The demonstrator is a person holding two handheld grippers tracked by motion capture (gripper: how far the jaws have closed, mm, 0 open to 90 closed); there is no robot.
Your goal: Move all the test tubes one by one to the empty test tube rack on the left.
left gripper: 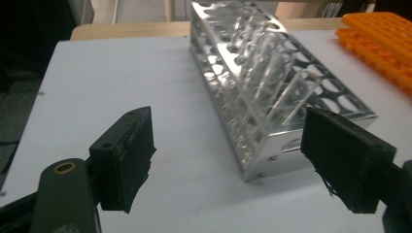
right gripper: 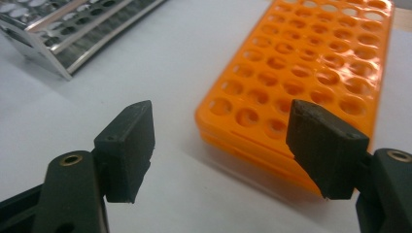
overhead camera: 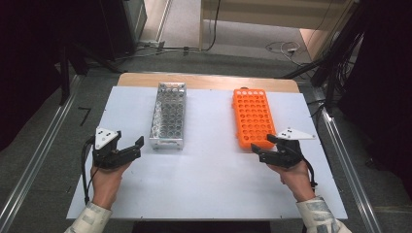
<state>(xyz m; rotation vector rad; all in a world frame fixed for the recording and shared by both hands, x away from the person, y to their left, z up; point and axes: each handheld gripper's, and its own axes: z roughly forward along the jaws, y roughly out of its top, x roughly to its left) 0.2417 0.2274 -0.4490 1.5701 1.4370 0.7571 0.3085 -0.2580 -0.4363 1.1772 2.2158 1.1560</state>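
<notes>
- Near the front left of the white table board (overhead camera: 209,184), the left gripper (overhead camera: 132,147) has its jaws spread wide with nothing between them; its padded fingertips (left gripper: 127,155) are frayed at the edges and touch nothing
- Just ahead of it, the metal rack (overhead camera: 168,116) stands on the left half of the board, its near end close to the jaws but apart from them
- Near the front right, the right gripper (overhead camera: 262,148) is also wide apart and empty; its jaws bracket the near corner of the orange rack (overhead camera: 253,118) without pressing on it
- Orange rack lies on the right half of the board, reaching toward the far edge
- Count: two grippers, two racks, one board
- Metal rack: shiny, box-shaped, with stacked plates pierced by rows of round holes (left gripper: 272,87)
- Orange rack: flat moulded plastic, glossy, a grid of round wells (right gripper: 311,68)
- Both grippers: matt black, each topped by a grey three-cornered plate (overhead camera: 105,137)
</notes>
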